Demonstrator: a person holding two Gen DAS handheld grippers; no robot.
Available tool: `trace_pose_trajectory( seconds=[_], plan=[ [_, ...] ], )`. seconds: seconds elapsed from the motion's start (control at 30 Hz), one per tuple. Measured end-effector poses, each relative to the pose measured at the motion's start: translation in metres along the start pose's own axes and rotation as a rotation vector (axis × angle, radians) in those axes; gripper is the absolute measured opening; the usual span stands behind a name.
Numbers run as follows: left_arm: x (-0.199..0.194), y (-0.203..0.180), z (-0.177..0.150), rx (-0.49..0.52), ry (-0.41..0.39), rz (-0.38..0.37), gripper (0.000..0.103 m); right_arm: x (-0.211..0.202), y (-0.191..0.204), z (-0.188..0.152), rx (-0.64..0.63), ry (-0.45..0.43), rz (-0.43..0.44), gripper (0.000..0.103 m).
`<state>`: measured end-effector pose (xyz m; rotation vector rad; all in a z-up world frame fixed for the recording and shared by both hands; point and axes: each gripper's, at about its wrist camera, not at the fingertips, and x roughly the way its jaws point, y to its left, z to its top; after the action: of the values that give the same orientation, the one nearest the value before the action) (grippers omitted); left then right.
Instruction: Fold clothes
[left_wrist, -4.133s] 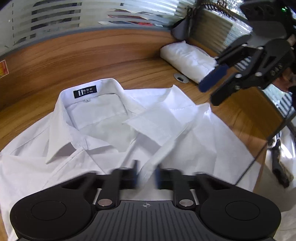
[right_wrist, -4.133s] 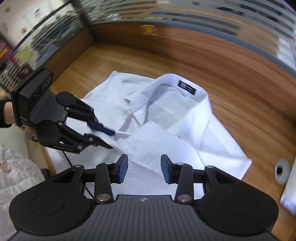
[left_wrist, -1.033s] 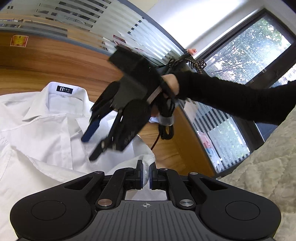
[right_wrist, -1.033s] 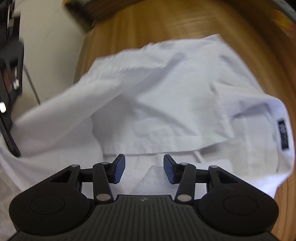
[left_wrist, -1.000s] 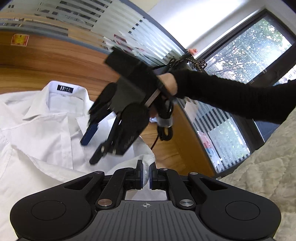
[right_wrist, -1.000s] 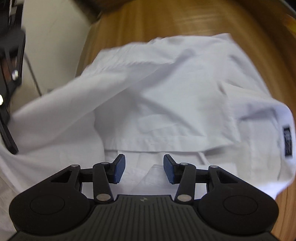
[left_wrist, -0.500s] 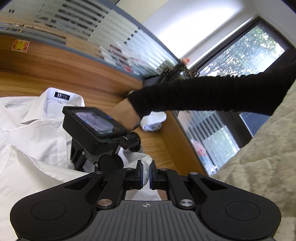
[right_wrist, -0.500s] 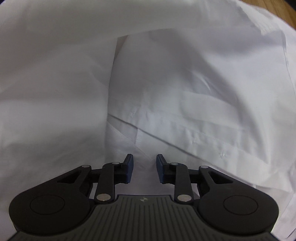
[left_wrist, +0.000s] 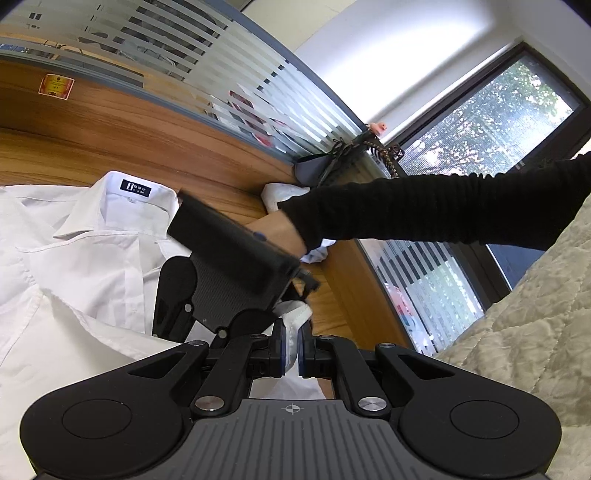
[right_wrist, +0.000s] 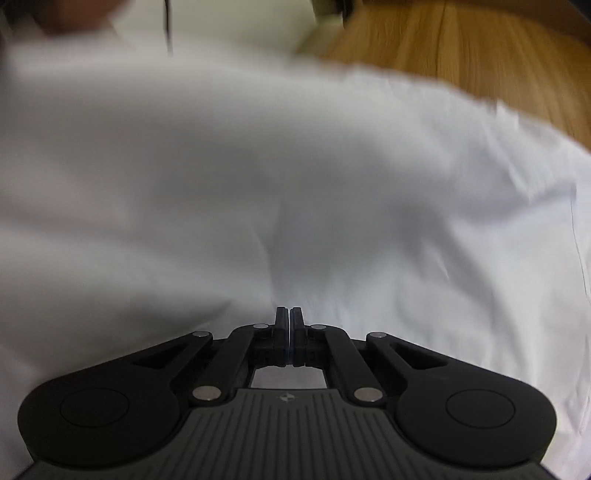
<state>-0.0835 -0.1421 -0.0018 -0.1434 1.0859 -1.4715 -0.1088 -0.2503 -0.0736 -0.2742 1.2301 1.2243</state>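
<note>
A white collared shirt lies open on the wooden table, its dark neck label facing up. My left gripper is shut on a bunched edge of the shirt at the near right. Just beyond it, the black housing of the right gripper points down into the shirt, held by a hand in a black sleeve; its fingertips are hidden there. In the right wrist view, white shirt cloth fills the blurred frame. My right gripper is shut, with a thin line of cloth between the pads.
Folded white clothes lie at the back of the table, beneath a hanging grey bag. A frosted striped glass partition runs behind. A quilted beige cover is on the right. Bare wood shows beyond the shirt.
The right gripper came down onto the shirt beside my left gripper and went from open to shut on the cloth. The left gripper has stayed shut on the shirt's edge.
</note>
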Motion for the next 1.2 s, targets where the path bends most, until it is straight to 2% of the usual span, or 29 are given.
trace_pose_trajectory(
  seconds=[0.07,0.2,0.23,0.3,0.37,0.53,0.77,0.83,0.87,0.9,0.97,1.2],
  plan=[
    [-0.001,0.000,-0.001,0.003,0.001,0.004,0.007,-0.008,0.003,0.003,0.025,-0.043,-0.018,0.000],
    [0.000,0.001,-0.001,0.004,0.003,0.001,0.007,-0.025,-0.001,-0.007,0.110,-0.050,-0.079,0.005],
    [0.001,0.001,-0.001,0.004,0.004,-0.001,0.007,-0.027,-0.004,-0.013,0.122,-0.028,-0.095,0.008],
    [0.002,0.002,-0.002,0.003,0.006,-0.005,0.007,-0.032,-0.010,-0.025,0.145,0.020,-0.127,0.027],
    [0.005,0.004,0.000,-0.002,0.014,-0.005,0.007,-0.026,-0.014,-0.035,0.136,0.071,-0.120,0.030],
    [0.010,0.004,0.003,-0.001,0.030,0.010,0.007,0.006,-0.024,-0.036,0.050,0.191,-0.084,0.032],
    [0.014,0.005,0.003,-0.008,0.038,0.024,0.007,0.033,-0.014,-0.028,-0.157,0.224,0.014,0.032],
    [0.015,0.006,0.002,-0.011,0.038,0.025,0.007,0.035,-0.014,-0.028,-0.186,0.225,0.026,0.032],
    [0.015,0.006,0.002,-0.013,0.037,0.025,0.007,0.035,-0.014,-0.028,-0.195,0.225,0.027,0.026],
    [0.015,0.007,0.002,-0.015,0.036,0.024,0.007,0.035,-0.015,-0.029,-0.202,0.227,0.020,0.010],
    [0.014,0.008,0.002,-0.020,0.034,0.027,0.007,0.032,-0.017,-0.029,-0.206,0.221,0.013,0.001],
    [0.012,0.007,0.001,-0.015,0.031,0.022,0.007,0.016,-0.013,-0.028,-0.121,0.136,0.113,0.000]
  ],
)
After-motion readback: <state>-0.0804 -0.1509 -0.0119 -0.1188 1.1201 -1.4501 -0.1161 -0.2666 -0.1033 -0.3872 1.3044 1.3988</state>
